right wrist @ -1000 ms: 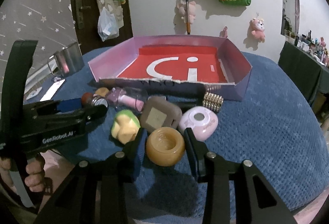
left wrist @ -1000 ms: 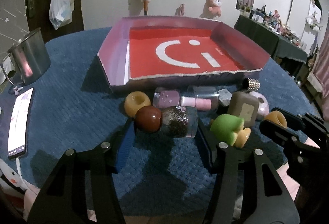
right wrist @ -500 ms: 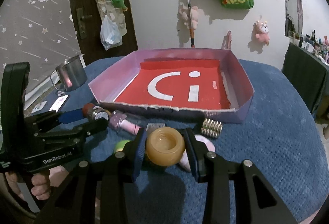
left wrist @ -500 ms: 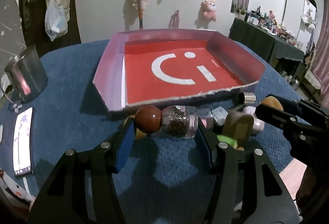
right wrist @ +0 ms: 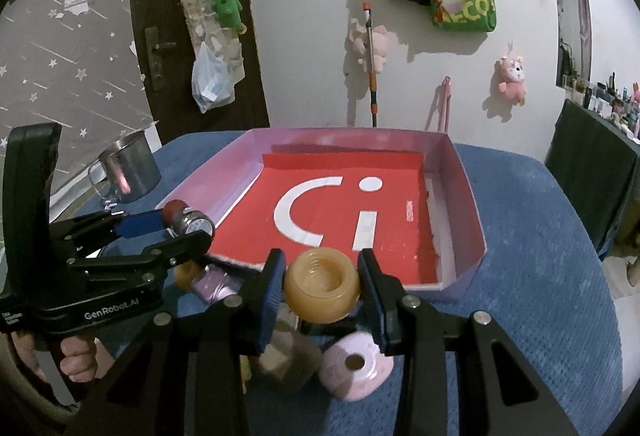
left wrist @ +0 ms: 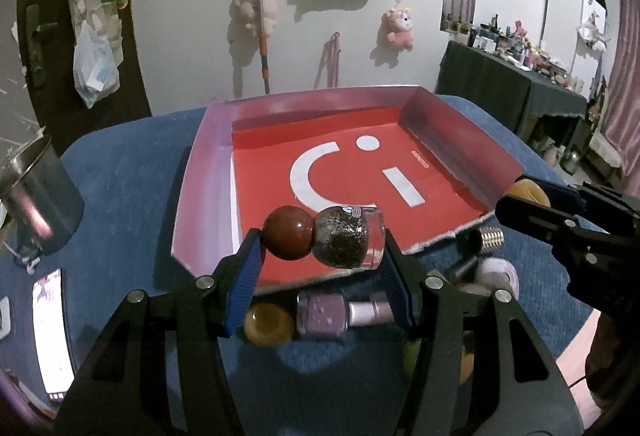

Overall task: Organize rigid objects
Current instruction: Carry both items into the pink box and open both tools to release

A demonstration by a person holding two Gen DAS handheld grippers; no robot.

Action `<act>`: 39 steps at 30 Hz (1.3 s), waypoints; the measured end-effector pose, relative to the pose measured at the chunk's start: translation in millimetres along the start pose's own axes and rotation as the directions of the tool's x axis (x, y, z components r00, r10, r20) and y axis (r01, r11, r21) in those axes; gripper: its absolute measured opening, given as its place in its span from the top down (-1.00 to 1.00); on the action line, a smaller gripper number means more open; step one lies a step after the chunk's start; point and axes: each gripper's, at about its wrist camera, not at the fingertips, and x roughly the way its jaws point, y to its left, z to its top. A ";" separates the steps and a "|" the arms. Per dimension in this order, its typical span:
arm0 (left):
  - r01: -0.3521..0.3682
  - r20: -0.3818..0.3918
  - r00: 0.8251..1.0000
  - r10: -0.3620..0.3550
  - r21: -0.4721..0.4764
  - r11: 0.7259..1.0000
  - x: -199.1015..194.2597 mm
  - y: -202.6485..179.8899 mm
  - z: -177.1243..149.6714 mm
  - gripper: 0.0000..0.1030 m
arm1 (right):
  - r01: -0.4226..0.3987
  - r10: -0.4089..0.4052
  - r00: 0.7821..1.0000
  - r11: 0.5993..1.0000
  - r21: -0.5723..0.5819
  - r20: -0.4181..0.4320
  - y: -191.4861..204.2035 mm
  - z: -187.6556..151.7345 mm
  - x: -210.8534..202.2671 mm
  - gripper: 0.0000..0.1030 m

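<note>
My left gripper [left wrist: 322, 250] is shut on a glass jar with a brown ball lid [left wrist: 326, 238] and holds it above the near edge of the pink tray with a red floor [left wrist: 204, 171]. It also shows in the right wrist view [right wrist: 188, 226]. My right gripper [right wrist: 322, 278] is shut on a yellow ring-shaped cup [right wrist: 322, 286], lifted just in front of the tray [right wrist: 460, 171]. On the blue cloth below lie a purple nail polish bottle [left wrist: 340, 314], a second yellow ring [left wrist: 268, 324], a pink round object [right wrist: 356, 366] and a gold knurled cap [left wrist: 490, 240].
A steel mug [left wrist: 34, 195] stands at the left on the blue cloth [left wrist: 120, 163], with a phone [left wrist: 50, 328] near the left front edge. A brownish square bottle [right wrist: 288, 356] lies under my right gripper. A dark side table with clutter [left wrist: 516, 83] stands far right.
Both grippers have risen and moved forward toward the tray, carrying the jar and the yellow ring off the cloth. The other objects stay on the cloth.
</note>
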 end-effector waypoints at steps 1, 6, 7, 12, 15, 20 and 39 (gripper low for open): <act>0.002 0.000 1.000 -0.002 0.002 1.000 1.5 0.7 2.3 -0.05 | 0.001 -0.001 1.000 1.000 0.000 -0.001 -1.7 3.4 2.5 0.22; 0.008 0.001 1.000 -0.008 0.015 1.000 13.7 3.8 19.4 -0.05 | 0.003 -0.003 1.000 1.000 0.001 -0.004 -9.5 15.2 12.6 0.22; 0.008 0.002 1.000 -0.008 0.019 1.000 16.7 4.4 22.7 -0.05 | 0.001 -0.001 1.000 1.000 0.004 -0.007 -11.9 18.3 15.3 0.22; 0.023 -0.013 1.000 -0.022 0.018 1.000 34.0 8.3 38.0 -0.05 | -0.006 0.007 1.000 1.000 0.022 -0.025 -24.3 33.5 30.3 0.22; 0.028 -0.026 0.999 -0.028 0.013 1.000 45.7 10.7 44.8 -0.05 | -0.003 0.004 0.999 1.000 0.024 -0.040 -29.8 41.3 41.8 0.22; 0.031 -0.057 0.998 -0.031 -0.004 1.000 66.4 17.0 52.0 -0.05 | -0.002 0.004 0.997 1.000 0.024 -0.079 -37.3 52.8 67.0 0.22; 0.013 -0.231 0.973 -0.016 -0.014 1.000 130.6 24.1 46.3 -0.05 | 0.008 0.014 0.959 0.997 0.075 -0.282 -61.4 52.6 146.6 0.22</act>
